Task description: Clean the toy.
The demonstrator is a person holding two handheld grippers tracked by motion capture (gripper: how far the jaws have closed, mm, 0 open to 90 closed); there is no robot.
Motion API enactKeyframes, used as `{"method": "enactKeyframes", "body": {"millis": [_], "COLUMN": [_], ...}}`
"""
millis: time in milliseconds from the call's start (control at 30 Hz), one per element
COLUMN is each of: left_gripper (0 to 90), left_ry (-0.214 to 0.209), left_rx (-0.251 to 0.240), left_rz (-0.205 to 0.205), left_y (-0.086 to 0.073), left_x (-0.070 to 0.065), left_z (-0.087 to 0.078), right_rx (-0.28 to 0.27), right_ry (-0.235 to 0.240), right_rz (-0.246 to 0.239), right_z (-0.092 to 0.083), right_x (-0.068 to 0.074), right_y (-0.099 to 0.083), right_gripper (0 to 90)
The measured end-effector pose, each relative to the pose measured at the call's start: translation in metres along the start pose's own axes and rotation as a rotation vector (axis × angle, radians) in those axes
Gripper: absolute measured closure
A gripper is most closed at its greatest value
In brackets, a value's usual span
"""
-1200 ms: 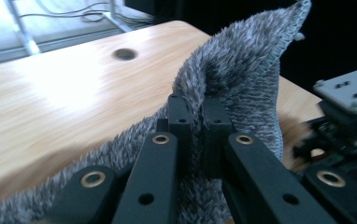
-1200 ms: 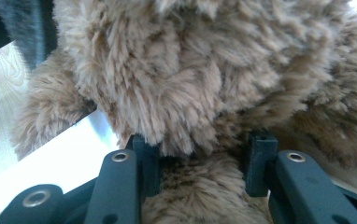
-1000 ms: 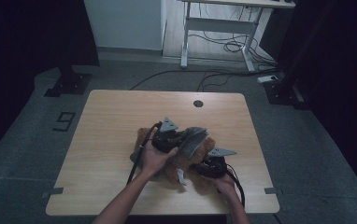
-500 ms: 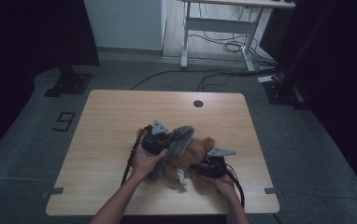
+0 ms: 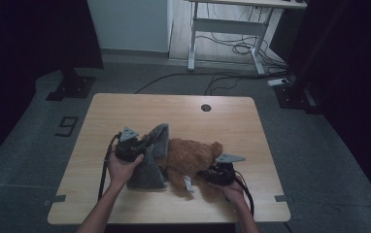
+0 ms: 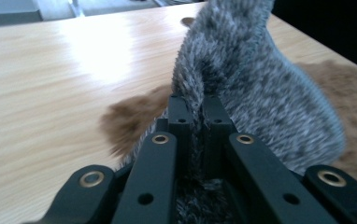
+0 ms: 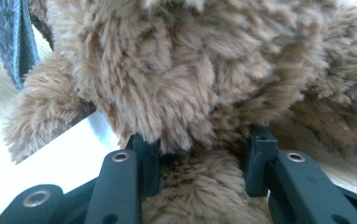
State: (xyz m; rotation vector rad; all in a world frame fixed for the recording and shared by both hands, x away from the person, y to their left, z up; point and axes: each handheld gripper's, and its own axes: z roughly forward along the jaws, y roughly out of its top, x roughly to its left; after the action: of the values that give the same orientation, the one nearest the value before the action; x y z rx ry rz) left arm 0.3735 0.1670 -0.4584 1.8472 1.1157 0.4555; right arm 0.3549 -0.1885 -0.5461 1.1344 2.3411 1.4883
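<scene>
A grey fuzzy knitted garment (image 6: 256, 88), half off the brown plush teddy bear (image 5: 191, 158) lying mid-table, is pinched in the closed left gripper (image 6: 196, 109). The bear is clamped by the right gripper (image 7: 200, 149). If pulled sideways too hard, the fabric may slip free.
</scene>
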Motion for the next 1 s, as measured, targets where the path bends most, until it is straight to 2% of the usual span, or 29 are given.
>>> {"method": "enactKeyframes", "body": {"millis": [100,267,400,533,600,633,700,833,900,1000], "left_gripper": [84.5,84.5,84.5,84.5,84.5,84.5,84.7,84.6,84.5,84.4], "left_ry": [0.032,0.025,0.024,0.024,0.024,0.029,0.032,0.017,-0.003,-0.061], "left_rx": [0.018,0.043,0.082,0.086,0.09,0.086,0.077,0.017,-0.015,-0.043], "left_rz": [-0.024,-0.086,-0.116,-0.142,-0.154,-0.147,-0.131,-0.088,-0.06,0.0], "left_y": [-0.01,-0.027,-0.041,-0.043,-0.036,-0.032,-0.024,0.004,0.021,0.043], "left_x": [0.012,0.028,0.033,0.035,0.037,0.037,0.035,0.028,0.018,-0.01], "left_z": [0.0,0.004,0.015,0.025,0.03,0.029,0.027,0.015,0.012,0.016], "right_rx": [0.0,0.001,0.003,0.013,0.012,0.008,0.01,0.004,0.004,0.0], "right_ry": [0.001,0.002,-0.008,-0.038,-0.06,-0.074,-0.074,-0.079,-0.08,-0.086], "right_rz": [0.0,0.004,0.004,-0.012,-0.011,-0.001,0.009,0.009,0.006,0.006], "right_z": [0.0,0.001,0.002,0.007,0.009,0.012,0.013,0.013,0.013,0.013], "right_x": [0.0,-0.002,-0.004,-0.007,-0.011,-0.015,-0.019,-0.024,-0.023,-0.022], "right_y": [0.0,0.0,0.002,0.008,0.012,0.014,0.016,0.018,0.018,0.017], "right_gripper": [58.8,58.9,59.4,60.1,60.3,60.4,60.4,60.4,60.4,60.4]}}
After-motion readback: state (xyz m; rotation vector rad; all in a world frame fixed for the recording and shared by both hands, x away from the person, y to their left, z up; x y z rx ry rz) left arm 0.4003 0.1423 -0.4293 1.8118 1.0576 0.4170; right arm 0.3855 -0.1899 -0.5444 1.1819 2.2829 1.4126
